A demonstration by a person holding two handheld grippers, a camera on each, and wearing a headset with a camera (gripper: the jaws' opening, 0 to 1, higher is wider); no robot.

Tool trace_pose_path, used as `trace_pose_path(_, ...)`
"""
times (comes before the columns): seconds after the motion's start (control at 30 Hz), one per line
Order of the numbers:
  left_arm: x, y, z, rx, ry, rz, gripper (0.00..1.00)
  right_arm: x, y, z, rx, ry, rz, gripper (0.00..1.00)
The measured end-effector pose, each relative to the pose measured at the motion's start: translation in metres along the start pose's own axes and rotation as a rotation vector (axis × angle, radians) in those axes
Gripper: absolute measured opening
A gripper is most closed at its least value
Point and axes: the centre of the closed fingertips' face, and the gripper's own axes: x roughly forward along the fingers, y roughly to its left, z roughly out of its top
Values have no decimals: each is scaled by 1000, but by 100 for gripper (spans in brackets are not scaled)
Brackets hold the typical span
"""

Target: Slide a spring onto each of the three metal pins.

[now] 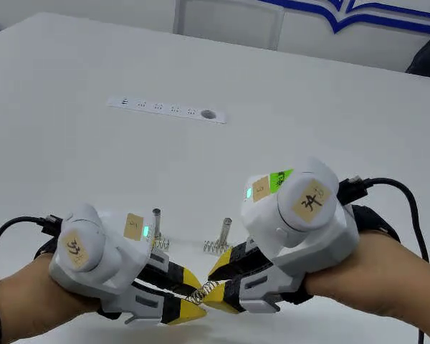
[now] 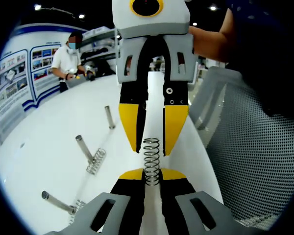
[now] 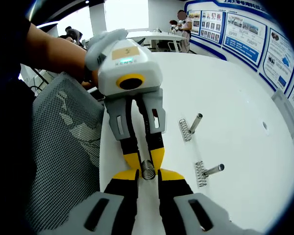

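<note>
Low at the centre of the head view, a small coiled steel spring (image 1: 201, 292) is bridged between two tools just above the white tabletop (image 1: 72, 86). Its near end is pinched by the white-bodied left gripper with black-and-yellow jaws (image 1: 190, 296), whose jaws stand almost together on the coil. The matching right gripper (image 1: 216, 284) is set tip to tip against it. Its jaws are narrowed to about the coil's width and flank the far end — whether they actually press on it cannot be told.

Toward the left of the left gripper view three short silver metal pins are seen. The lowest pin (image 2: 56, 201) and the middle pin (image 2: 83, 147) already carry a coil at one end, while the uppermost pin (image 2: 109, 116) looks bare. The step in hand is therefore judged to be a handover or re-seating of the last spring before threading.

For this to be done well, one grip should be confirmed before the other is eased, since a coil squeezed off-centre is likely to shoot out. It is best held lightly near one end, so the bore is left open and undeformed. The free end should then be lined up along the bare pin's axis and slid on — with the pin steadied by the other gripper if it proves free to shift.
</note>
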Motion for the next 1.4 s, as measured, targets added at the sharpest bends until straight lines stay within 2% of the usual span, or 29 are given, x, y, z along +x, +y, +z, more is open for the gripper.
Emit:
trace_pose_path(0.27, -1, 2, 7, -2, -35, 8, 11, 2, -2, 0, 3, -1, -9, 13)
trace_pose_path(0.53, -2, 3, 7, -14, -42, 8, 12, 1, 0, 3, 1, -1, -11, 12)
trace_pose_path(0.73, -8, 5, 4, -31, -39, 12, 20, -3, -5, 1, 10, 11, -23, 12)
trace_pose_path(0.9, -17, 10, 1, -60, -51, 39, 23, -7, -8, -5, 20, 24, -35, 12)
trace_pose_path(1.13, -31, 12, -8, -116, -71, 85, 29, -20, -17, -19, 51, 50, -56, 12)
trace_pose_path(1.4, -47, 16, -13, -187, -115, 170, 37, -37, -30, -33, 90, 65, -99, 12)
